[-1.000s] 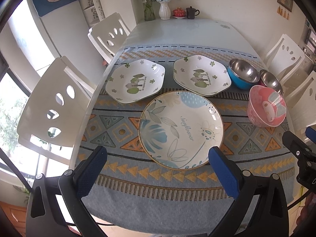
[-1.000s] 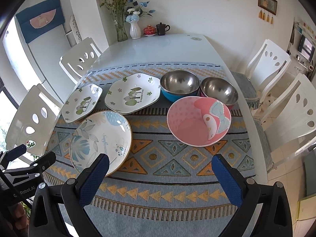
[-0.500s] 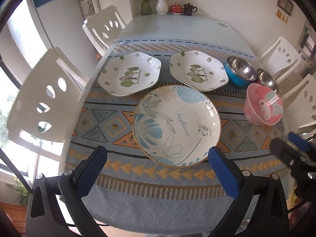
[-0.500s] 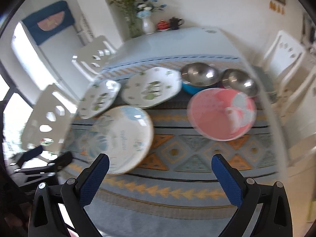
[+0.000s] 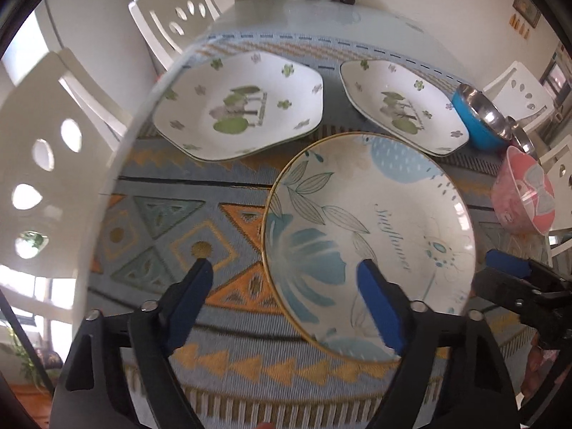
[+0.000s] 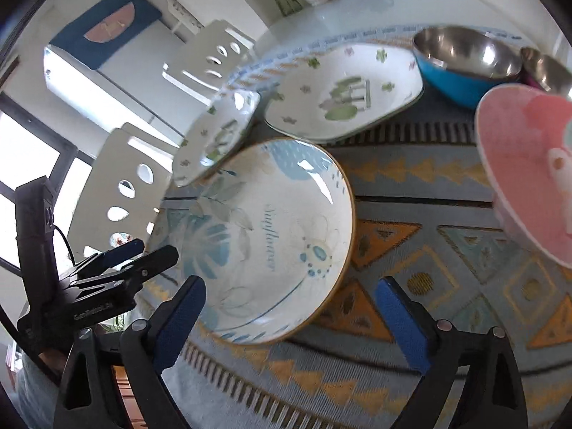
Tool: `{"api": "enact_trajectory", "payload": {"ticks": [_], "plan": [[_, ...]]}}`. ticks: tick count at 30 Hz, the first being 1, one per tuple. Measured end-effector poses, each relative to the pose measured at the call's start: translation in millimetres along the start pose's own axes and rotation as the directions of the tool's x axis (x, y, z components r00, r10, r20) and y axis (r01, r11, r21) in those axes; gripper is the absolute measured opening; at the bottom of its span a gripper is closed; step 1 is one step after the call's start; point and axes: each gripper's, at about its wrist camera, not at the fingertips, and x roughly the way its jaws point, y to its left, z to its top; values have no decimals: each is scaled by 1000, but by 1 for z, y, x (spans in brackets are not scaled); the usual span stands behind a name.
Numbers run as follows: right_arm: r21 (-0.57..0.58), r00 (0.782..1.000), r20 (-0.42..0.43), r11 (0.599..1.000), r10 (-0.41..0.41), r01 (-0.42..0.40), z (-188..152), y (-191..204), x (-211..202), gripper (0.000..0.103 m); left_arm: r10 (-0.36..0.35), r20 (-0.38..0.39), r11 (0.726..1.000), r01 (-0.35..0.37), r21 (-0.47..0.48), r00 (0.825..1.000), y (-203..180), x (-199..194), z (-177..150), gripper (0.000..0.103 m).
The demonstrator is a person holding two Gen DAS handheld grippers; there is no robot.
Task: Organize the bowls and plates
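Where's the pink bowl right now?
The pink bowl sits at the right edge of both wrist views, on the patterned tablecloth, just in front of the blue steel bowl and to the right of the round leaf-pattern plate.

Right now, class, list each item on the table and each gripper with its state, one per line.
Round blue-flower plate: flat on the mat, empty, not gripped.
Two green-print plates: side by side, empty, unstacked.
Blue steel bowl: upright, empty.
Second steel bowl: upright, partly hidden.
Pink bowl: upright, empty.
Left gripper: closing, straddling the round plate's rim.
Right gripper: closing, pads not touching.
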Motion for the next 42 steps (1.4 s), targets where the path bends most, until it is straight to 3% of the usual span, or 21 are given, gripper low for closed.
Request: {"api": "enact_trajectory", "payload": {"ticks": [3,5,8,10,12,14,17,22,27,35,42], "plan": [[29,999,-50,1000,-11,12,3,-10,18,79,-104,-12,993,103,-61,995,10,13,3,78],[69,997,-78,998,8,-3,2,-18,27,77,-122,-22,989,119,-85,992,13,20,3,73],[91,996,-84,996,23,-15,2,-23,32,71,-126,-28,988,123,-89,992,14,29,5,58],[78,998,-64,997,12,-7,5,-20,31,70,-153,-36,984,149,-100,988,16,33,3,38],[69,999,-53,998,2,2,8,-19,32,63,-161,-55,982,154,-108,985,16,41,2,33],[66,998,-59,998,16,-12,10,-19,35,50,-163,-42,980,157,-120,986,17,41,-1,31],[69,999,-41,997,21,-19,10,-18,37,48,-177,-35,974,170,-151,984,21,41,-2,27],[72,999,-18,997,-28,29,6,-22,35,26,-143,7,982,142,-121,990,16,36,-6,23],[-28,993,28,993,-117,118,1,-12,31,24,-122,49,991,124,-52,991,8,21,-8,22],[-81,986,84,985,-145,152,2,0,13,23,-117,68,992,120,-40,991,11,-3,-21,22],[-189,985,111,971,-129,148,-4,36,6,23,-88,85,989,98,-113,992,42,-30,-40,22]]}}
